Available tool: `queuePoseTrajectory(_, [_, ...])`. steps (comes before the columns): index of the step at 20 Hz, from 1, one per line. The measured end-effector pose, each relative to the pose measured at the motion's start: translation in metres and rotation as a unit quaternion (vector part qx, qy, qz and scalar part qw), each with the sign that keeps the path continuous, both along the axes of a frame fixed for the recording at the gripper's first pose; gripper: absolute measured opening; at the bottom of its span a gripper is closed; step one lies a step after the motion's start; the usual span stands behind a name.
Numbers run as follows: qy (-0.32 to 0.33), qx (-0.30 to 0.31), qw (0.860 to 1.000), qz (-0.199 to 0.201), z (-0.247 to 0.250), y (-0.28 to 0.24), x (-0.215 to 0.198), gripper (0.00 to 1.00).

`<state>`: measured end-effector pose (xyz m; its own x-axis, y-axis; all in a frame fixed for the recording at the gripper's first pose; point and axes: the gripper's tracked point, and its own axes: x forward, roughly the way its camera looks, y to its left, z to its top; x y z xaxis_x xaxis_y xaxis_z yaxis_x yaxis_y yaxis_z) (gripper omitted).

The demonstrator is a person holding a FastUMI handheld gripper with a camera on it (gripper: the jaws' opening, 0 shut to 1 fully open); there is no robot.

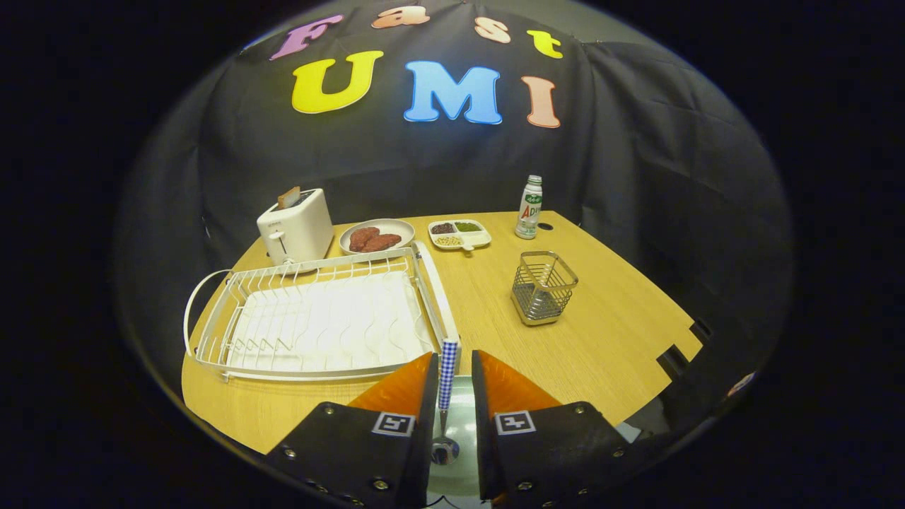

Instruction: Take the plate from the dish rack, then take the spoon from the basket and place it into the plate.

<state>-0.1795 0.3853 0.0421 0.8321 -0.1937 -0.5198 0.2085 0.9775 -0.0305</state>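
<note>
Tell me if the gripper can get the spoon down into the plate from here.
Probably yes: the gripper holds the spoon by its checked handle between both fingers, bowl hanging just over the pale plate below, with nothing seen between them.

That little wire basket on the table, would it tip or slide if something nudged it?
The wire basket looks light, being thin open wire, so a nudge would probably slide it on the smooth wooden table. Its square base looks wide for its height, so tipping seems less likely. The gripper is elsewhere, holding the spoon between its fingers.
</note>
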Motion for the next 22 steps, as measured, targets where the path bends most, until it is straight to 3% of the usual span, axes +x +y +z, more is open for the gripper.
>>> queuePoseTrajectory(6, [0.002,0.008,1.000,-0.002,0.007,-0.005,0.001,0.27])
queuePoseTrajectory(12, [-0.036,-0.011,0.999,0.012,0.043,-0.022,0.009,0.27])
queuePoseTrajectory(17, [-0.124,-0.034,0.991,0.039,0.121,-0.054,0.027,0.27])
queuePoseTrajectory(22, [-0.225,-0.072,0.970,0.055,0.215,-0.094,0.048,0.28])
